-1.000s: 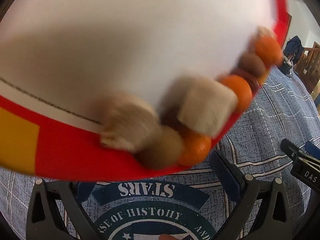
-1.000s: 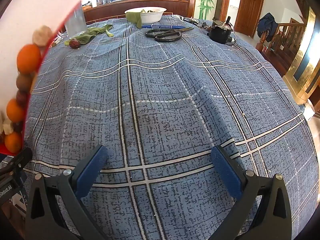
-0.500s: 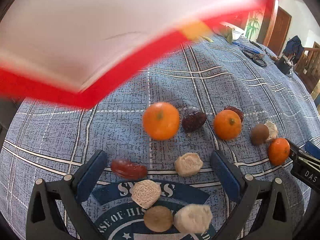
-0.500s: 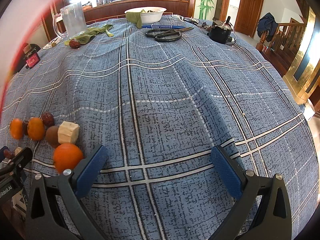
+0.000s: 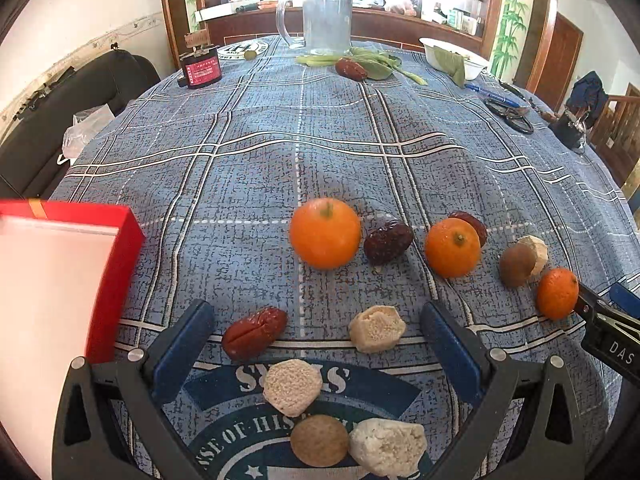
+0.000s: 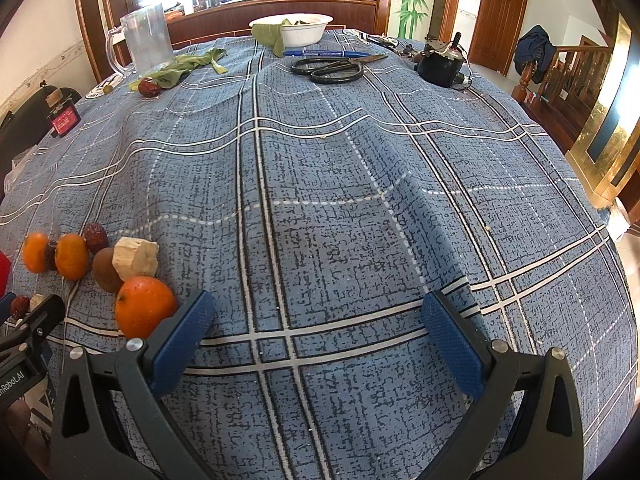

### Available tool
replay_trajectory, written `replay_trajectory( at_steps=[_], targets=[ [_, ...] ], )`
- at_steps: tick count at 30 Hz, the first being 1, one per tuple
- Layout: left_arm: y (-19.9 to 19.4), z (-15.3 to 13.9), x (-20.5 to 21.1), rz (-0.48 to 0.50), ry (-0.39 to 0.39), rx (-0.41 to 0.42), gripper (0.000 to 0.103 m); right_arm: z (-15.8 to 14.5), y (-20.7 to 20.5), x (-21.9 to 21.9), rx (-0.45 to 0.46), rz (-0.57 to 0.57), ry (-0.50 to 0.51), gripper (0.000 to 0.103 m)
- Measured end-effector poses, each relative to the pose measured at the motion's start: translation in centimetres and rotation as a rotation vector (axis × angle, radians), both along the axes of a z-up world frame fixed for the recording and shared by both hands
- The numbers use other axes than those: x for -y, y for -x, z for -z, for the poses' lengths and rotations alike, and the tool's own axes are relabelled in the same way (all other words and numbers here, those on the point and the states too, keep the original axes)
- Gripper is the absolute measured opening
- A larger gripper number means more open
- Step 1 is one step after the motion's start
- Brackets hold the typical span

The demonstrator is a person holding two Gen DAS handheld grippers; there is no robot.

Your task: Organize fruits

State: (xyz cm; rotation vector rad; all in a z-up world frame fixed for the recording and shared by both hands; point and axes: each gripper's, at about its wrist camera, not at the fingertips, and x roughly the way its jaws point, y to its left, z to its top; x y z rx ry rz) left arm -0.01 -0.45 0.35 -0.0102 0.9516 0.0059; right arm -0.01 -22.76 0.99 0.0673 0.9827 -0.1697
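Left gripper (image 5: 316, 336) spread wide, empty, low over the blue plaid tablecloth (image 5: 280, 152). Between its blue pads: a red date (image 5: 254, 333) toward the left pad, a pale beige chunk (image 5: 377, 329) toward the right pad. Nearer the camera, over the printed emblem on the cloth: another pale chunk (image 5: 292, 387), a round brown fruit (image 5: 319, 445), and a larger pale lump (image 5: 387, 446) touching it.

Beyond the pads, a rough row of fruit: big orange (image 5: 325, 233), dark date (image 5: 388, 241) just beside it, second orange (image 5: 452, 247) with another dark date (image 5: 472, 222) partly hidden behind, a brown kiwi-like fruit (image 5: 515, 266) touching a pale chunk (image 5: 534, 251), then a small orange (image 5: 557, 293) at the far right, close to the other gripper's tip.

Red box (image 5: 116, 264) with a white inside sits at the left edge, apart from the fruit.

Right gripper (image 6: 316, 334) also spread wide, holding nothing, over bare cloth. The small orange is just beside its left pad in the right wrist view.

Far end of the table: clear pitcher (image 5: 326, 16), greens (image 5: 372, 65) with a date on them, white bowl (image 6: 298, 30), black scissors (image 6: 328, 69), blue pen (image 6: 320, 53).
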Motion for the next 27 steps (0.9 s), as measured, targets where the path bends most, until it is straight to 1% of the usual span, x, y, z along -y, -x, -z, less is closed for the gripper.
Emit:
replay_trajectory(
  at_steps=[20,23,24,25,26,27],
  targets=[
    [-0.1,-0.3,0.2,0.000,0.000,0.000,0.102,0.0,0.1,-0.1,0.000,0.000,0.000,0.103],
    [0.7,0.0,-0.3,0.007,-0.002,-0.009,0.102,0.0,0.0,-0.2,-0.002,0.013,0.002,0.103],
    [1.3,-0.1,-0.5,0.000,-0.003,-0.017,0.099,0.2,0.1,-0.2,-0.013,0.006,-0.006,0.103],
    [2.1,-0.4,-0.7,-0.010,-0.003,-0.006,0.096,-0.1,0.6,-0.4,-0.024,-0.005,-0.021,0.103],
    [3.2,-1.4,-1.1,-0.011,-0.004,0.029,0.096,-0.7,1.2,-0.3,-0.009,-0.016,-0.049,0.103],
    [4.1,-2.3,-1.7,-0.015,-0.012,0.065,0.096,-1.5,2.2,-0.4,0.044,-0.019,-0.076,0.103]
  ],
)
